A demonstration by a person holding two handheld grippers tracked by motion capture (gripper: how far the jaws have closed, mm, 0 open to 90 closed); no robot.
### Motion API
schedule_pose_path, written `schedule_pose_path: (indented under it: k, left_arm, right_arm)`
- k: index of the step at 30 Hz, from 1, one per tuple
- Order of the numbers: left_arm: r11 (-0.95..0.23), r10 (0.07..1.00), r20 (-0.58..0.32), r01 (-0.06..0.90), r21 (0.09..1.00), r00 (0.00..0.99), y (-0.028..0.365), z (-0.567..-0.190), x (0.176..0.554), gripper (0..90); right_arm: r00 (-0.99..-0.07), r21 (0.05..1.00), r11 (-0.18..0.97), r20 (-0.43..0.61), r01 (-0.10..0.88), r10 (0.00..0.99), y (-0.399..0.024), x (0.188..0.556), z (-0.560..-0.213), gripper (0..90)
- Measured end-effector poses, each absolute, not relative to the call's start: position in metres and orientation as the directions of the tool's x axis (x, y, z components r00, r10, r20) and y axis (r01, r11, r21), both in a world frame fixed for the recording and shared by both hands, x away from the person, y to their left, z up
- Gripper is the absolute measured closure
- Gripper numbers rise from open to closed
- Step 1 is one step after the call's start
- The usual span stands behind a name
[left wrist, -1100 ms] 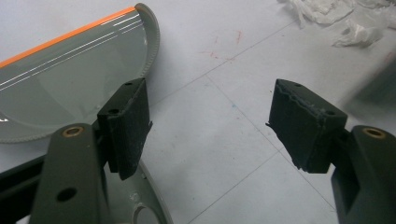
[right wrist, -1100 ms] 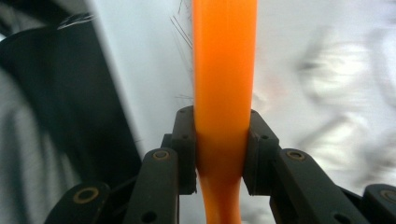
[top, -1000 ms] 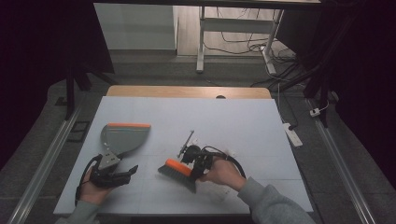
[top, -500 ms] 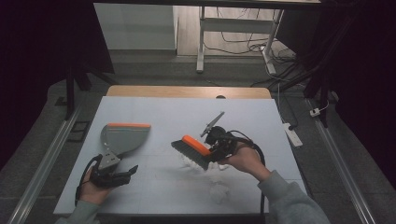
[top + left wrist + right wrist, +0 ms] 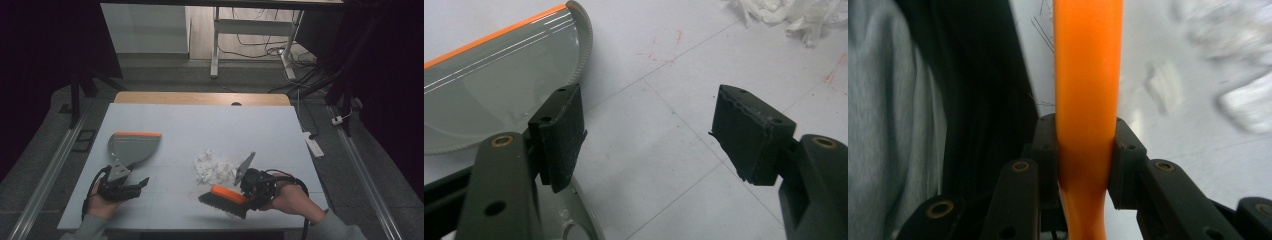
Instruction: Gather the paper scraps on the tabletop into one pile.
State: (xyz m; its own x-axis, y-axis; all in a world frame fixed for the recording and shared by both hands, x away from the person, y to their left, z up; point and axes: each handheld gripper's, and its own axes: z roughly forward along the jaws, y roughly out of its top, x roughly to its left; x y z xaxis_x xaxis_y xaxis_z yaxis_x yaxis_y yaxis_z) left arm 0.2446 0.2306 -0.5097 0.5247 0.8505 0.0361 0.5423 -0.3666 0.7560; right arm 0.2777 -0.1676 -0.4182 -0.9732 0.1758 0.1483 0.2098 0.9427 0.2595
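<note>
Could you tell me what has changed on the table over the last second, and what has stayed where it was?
The right gripper, shut on the brush throughout, swung it up toward the table's middle, then drew it back to the near edge. The heap of white scraps now lies uncovered beside it. The left gripper stayed open by the dustpan, which has not moved.

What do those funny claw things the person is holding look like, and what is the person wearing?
Each hand holds a black claw tool. The left gripper has two chunky black jaws with rough, worn pads and small brass-coloured rivets on its arms. The right gripper has the same black jaws and brass rivets. A black cable loops from it, and a grey three-cornered plate sits on top. The person wears grey sleeves.
</note>
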Motion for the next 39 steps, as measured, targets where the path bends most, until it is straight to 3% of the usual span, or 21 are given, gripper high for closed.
schedule_pose_path:
  k: [9, 18, 21, 28, 32, 35, 39]
  left_arm:
    - [-0.366, 0.853, 0.037, 0.546, 0.754, 0.520, 0.231, -0.510, 0.244, 30.1]
    - [-0.367, 0.852, 0.036, 0.547, 0.752, 0.522, 0.231, -0.511, 0.245, 30.1]
    - [-0.369, 0.853, 0.038, 0.548, 0.750, 0.521, 0.231, -0.511, 0.245, 30.1]
    - [-0.367, 0.852, 0.035, 0.548, 0.752, 0.523, 0.232, -0.511, 0.245, 30.1]
    - [-0.372, 0.850, 0.038, 0.546, 0.751, 0.525, 0.230, -0.511, 0.244, 30.1]
    - [-0.370, 0.851, 0.039, 0.545, 0.753, 0.523, 0.230, -0.510, 0.244, 30.1]
    - [-0.369, 0.851, 0.038, 0.544, 0.753, 0.524, 0.230, -0.510, 0.244, 30.1]
  right_arm:
    - [-0.992, 0.145, 0.982, 0.058, 0.121, 0.114, -0.151, 0.283, -0.452, 70.3]
    - [-0.984, 0.160, 0.974, -0.056, 0.159, 0.170, -0.134, 0.330, -0.451, 70.2]
    - [-0.974, 0.198, 0.964, -0.101, 0.178, 0.201, -0.132, 0.341, -0.450, 70.3]
    - [-0.963, 0.388, 0.890, -0.028, 0.238, 0.269, -0.149, 0.336, -0.423, 70.2]
    - [-0.932, 0.472, 0.823, -0.009, 0.316, 0.363, -0.174, 0.335, -0.402, 70.2]
    - [-0.864, 0.503, 0.747, -0.001, 0.434, 0.503, -0.196, 0.341, -0.395, 70.2]
    - [-0.721, 0.432, 0.661, -0.033, 0.614, 0.692, -0.226, 0.356, -0.406, 70.2]
